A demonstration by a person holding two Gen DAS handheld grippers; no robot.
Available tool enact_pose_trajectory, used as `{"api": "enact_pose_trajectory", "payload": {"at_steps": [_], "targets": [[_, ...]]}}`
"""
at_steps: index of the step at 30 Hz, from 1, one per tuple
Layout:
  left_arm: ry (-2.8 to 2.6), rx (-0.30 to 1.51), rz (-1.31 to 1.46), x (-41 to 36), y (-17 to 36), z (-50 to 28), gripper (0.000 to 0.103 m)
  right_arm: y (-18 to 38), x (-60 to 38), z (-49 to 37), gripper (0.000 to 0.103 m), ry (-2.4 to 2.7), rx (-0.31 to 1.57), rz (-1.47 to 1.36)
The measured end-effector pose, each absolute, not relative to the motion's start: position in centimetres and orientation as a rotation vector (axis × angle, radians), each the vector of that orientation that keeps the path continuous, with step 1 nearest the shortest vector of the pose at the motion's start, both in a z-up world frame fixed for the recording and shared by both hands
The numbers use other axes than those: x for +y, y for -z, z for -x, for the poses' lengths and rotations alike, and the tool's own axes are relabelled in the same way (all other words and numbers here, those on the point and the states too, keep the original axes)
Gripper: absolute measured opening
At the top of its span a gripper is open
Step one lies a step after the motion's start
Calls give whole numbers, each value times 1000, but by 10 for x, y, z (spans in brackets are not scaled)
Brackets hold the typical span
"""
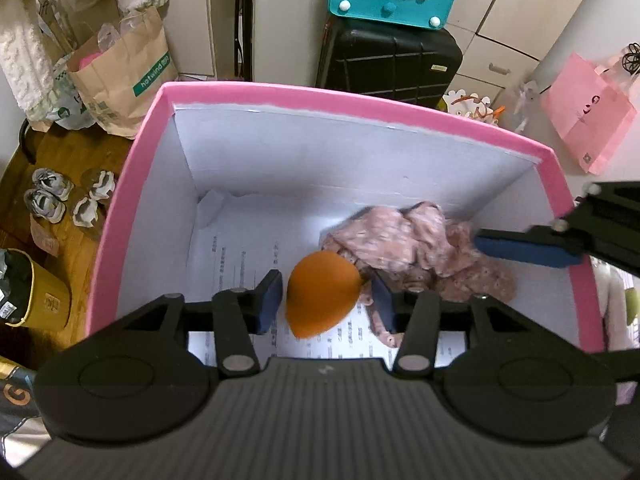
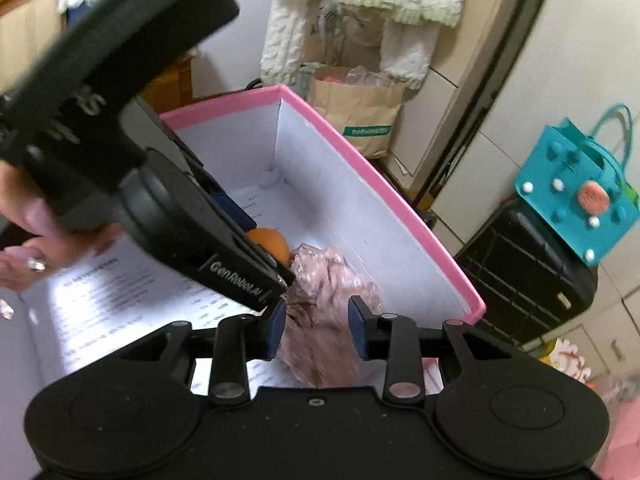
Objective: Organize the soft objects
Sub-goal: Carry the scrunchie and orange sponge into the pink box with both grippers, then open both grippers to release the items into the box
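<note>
The left gripper (image 1: 326, 294) hangs over the pink box (image 1: 352, 98), fingers parted either side of the orange sponge (image 1: 322, 294) without touching, likely to drop it inside the box

From the right view, the right gripper (image 2: 316, 330) is spread wide over the pink cloth (image 2: 330, 308), crumpled on the box floor
</note>
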State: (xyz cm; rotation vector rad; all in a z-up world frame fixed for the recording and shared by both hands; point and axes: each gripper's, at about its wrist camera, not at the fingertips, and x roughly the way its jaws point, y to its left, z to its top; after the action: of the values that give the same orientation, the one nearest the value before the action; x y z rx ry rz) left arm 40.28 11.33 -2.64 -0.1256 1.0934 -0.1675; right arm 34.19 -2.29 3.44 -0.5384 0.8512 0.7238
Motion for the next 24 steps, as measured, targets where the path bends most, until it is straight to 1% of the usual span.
{"api": "enact_pose_trajectory", "payload": {"at_steps": [2, 8, 12, 17, 18, 24], "targets": [[174, 1082, 122, 114, 20, -398, 51, -44, -32, -335, 40, -722, 851, 482], [212, 1080, 81, 117, -5, -373, 53, -64, -71, -329, 40, -763, 947, 213], [229, 1050, 30, 116, -28, -347, 57, -77, -90, -316, 40, -792, 969, 88], [234, 981, -43, 109, -62, -309, 60, -96, -110, -287, 41, -792, 943, 50], [237, 975, -56, 108, -68, -302, 61, -100, -113, -280, 41, -788, 938, 51], [268, 969, -93, 96, -96, -267, 62, -119, -130, -240, 43, -770, 903, 95]]}}
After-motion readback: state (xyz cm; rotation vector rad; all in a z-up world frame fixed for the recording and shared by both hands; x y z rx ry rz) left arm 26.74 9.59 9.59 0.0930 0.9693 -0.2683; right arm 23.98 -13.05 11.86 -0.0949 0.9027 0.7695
